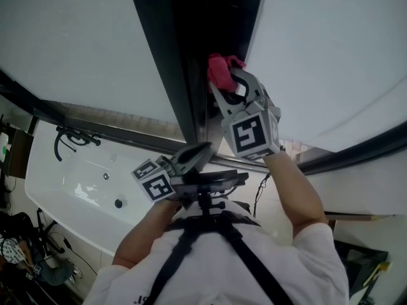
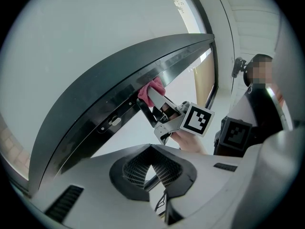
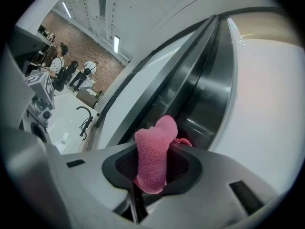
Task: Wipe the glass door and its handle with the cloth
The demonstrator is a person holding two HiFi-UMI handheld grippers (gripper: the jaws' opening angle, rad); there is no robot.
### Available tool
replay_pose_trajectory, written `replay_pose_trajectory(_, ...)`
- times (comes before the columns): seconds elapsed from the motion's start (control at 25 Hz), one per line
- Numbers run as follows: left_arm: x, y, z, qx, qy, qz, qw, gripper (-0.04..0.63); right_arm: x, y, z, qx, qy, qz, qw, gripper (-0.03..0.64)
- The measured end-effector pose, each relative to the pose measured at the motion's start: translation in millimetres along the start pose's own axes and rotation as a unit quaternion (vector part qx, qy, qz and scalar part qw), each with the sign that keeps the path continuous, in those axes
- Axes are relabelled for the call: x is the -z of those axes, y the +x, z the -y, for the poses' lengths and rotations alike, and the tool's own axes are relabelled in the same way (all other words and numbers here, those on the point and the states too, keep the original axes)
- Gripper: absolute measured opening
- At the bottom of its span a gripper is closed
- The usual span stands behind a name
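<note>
The cloth (image 1: 220, 67), pink and bunched, is clamped between the jaws of the right gripper (image 1: 227, 85) and is pressed against the dark frame (image 1: 191, 49) of the glass door (image 1: 82, 43), high up where two pale panes meet. In the right gripper view the cloth (image 3: 155, 151) is seen standing up between the pads, with a metal strip (image 3: 212, 99) of the frame just behind it. Whether that strip is the handle cannot be told. The left gripper (image 1: 200, 152) is held lower, near the person's chest and apart from the door. In its own view its jaws are brought together with nothing between them. A white tub (image 1: 82, 189) with a black tap (image 1: 70, 138) is seen below at the left.
</note>
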State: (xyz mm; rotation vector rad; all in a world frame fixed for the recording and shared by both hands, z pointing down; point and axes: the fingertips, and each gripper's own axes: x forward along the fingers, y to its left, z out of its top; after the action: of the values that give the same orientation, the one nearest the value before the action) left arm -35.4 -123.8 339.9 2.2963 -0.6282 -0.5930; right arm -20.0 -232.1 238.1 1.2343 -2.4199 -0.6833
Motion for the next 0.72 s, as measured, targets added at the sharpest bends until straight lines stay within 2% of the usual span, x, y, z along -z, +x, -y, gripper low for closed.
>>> replay_pose_trajectory(0.16, 1.0, -0.3, -0.7, -0.002, 0.000, 0.000, 1.0000, -0.008, 0.8, -0.8, -2.1, -0.002, -0.036, -0.006, 0.999, 0.106)
replay_pose_trajectory(0.72, 0.6, -5.1, 0.5, -0.009, 0.003, 0.006, 0.9999, -0.008, 11.5, -11.7, -4.8, -0.025, -0.029, -0.028, 0.999, 0.106)
